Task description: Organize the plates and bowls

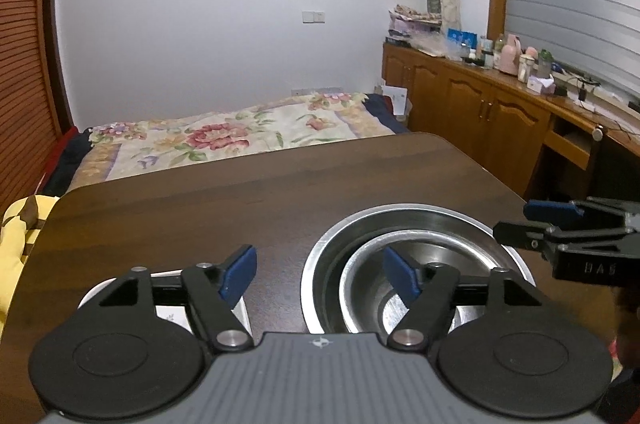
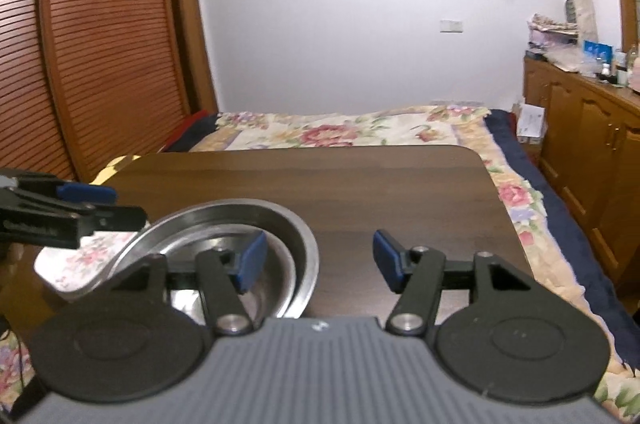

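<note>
Two steel bowls are already nested: in the lower middle of my left wrist view the smaller bowl [image 1: 400,288] sits inside the larger bowl [image 1: 416,224] on the dark table [image 1: 240,192]. At the lower left of that view a white plate [image 1: 168,312] shows only in part behind my left gripper [image 1: 320,274]; in the right wrist view it carries a floral print and lies just beside the bowls, at the left edge. Both grippers stand with their fingers apart and nothing between the pads; my right gripper [image 2: 318,262] has bare table in its gap. I judge the bowl stacking done. What I cannot tell is whether more dishes wait outside these views, or whether the plate needs moving.
</note>
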Demonstrator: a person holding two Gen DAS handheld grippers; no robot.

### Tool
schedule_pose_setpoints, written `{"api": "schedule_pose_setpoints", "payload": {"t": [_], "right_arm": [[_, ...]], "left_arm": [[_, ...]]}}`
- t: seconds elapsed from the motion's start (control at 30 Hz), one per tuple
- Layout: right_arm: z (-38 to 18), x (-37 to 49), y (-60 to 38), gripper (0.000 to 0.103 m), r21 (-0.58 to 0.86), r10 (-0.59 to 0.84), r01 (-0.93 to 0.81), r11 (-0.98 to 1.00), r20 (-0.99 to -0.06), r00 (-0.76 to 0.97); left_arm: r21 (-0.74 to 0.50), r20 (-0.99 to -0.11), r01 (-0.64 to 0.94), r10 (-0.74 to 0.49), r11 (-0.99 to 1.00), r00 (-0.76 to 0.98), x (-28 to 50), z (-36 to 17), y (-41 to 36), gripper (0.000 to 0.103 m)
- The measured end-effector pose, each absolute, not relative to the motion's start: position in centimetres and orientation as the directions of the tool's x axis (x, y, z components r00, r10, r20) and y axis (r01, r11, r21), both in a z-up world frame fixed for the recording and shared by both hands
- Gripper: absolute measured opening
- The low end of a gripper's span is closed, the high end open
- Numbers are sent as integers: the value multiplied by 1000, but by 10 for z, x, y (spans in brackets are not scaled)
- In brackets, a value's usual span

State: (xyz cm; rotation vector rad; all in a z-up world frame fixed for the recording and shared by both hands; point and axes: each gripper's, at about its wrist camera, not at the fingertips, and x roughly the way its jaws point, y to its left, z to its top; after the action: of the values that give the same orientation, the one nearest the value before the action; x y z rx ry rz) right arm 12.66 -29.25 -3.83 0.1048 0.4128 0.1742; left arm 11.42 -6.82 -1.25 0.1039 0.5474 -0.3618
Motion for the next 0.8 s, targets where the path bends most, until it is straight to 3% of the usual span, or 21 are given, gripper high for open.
{"api": "schedule_pose_setpoints", "payload": {"t": [0.37,0.8], "right_arm": [[-64,133,-289,63,207,211,-144,968,-351,912],[-69,129,-271,63,182,229,-173,968,-355,907]], "left_arm": [[-58,-502,342,-324,938,802,107,-33,-65,72],[-59,-522,349,-327,935,788,105,-47,-70,49]]}}
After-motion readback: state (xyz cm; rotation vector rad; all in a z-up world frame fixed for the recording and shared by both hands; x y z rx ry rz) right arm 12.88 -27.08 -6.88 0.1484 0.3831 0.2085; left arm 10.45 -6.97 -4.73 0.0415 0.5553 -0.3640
